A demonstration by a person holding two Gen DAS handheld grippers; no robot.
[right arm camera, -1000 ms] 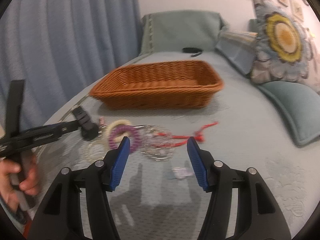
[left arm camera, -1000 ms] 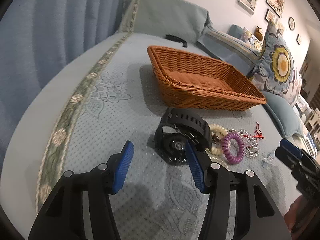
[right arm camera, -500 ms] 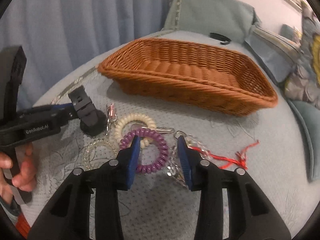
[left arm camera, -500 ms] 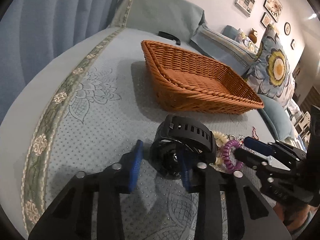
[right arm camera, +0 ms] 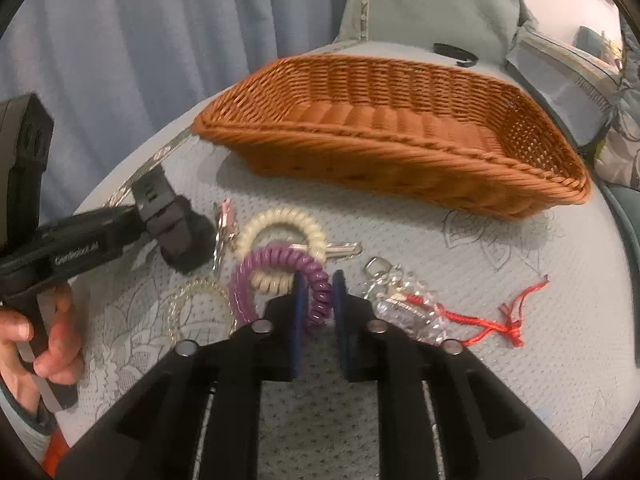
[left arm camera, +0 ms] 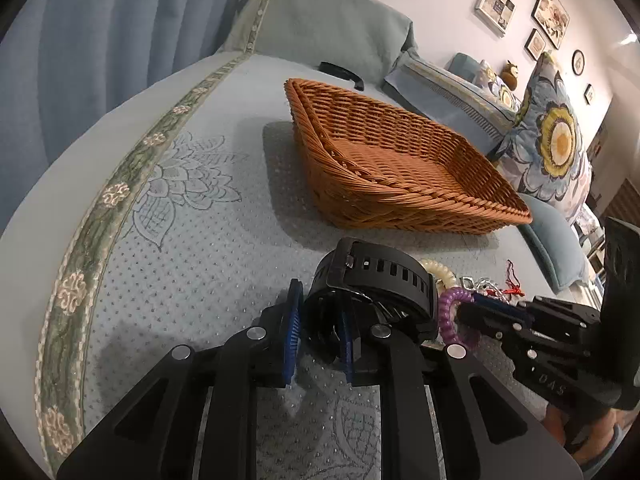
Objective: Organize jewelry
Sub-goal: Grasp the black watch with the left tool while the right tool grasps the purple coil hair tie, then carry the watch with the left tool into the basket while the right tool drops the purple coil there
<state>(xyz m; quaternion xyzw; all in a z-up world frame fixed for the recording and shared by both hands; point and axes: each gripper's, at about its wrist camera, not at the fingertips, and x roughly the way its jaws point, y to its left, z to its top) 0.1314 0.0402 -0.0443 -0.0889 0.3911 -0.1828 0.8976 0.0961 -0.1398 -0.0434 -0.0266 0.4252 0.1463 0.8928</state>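
My left gripper (left arm camera: 320, 320) is shut on a black watch (left arm camera: 376, 280) that rests on the bedspread; it also shows in the right wrist view (right arm camera: 176, 228). My right gripper (right arm camera: 318, 300) is shut on a purple coil bracelet (right arm camera: 280, 264), also seen in the left wrist view (left arm camera: 452, 312). A cream coil bracelet (right arm camera: 280, 220) with a key lies under the purple one. A clear bead bracelet (right arm camera: 200, 304) lies to the left. A crystal charm with red cord (right arm camera: 408, 308) lies to the right. The wicker basket (left arm camera: 400, 168) stands just behind, empty.
The bed's edge with a green floral border (left arm camera: 92, 240) runs along the left, blue curtain (left arm camera: 80, 40) beyond. Pillows (left arm camera: 552, 140) stand at the right. A small black item (left arm camera: 340, 74) lies behind the basket.
Both grippers moved forward and closed: the left onto the black watch, the right onto the purple coil bracelet.
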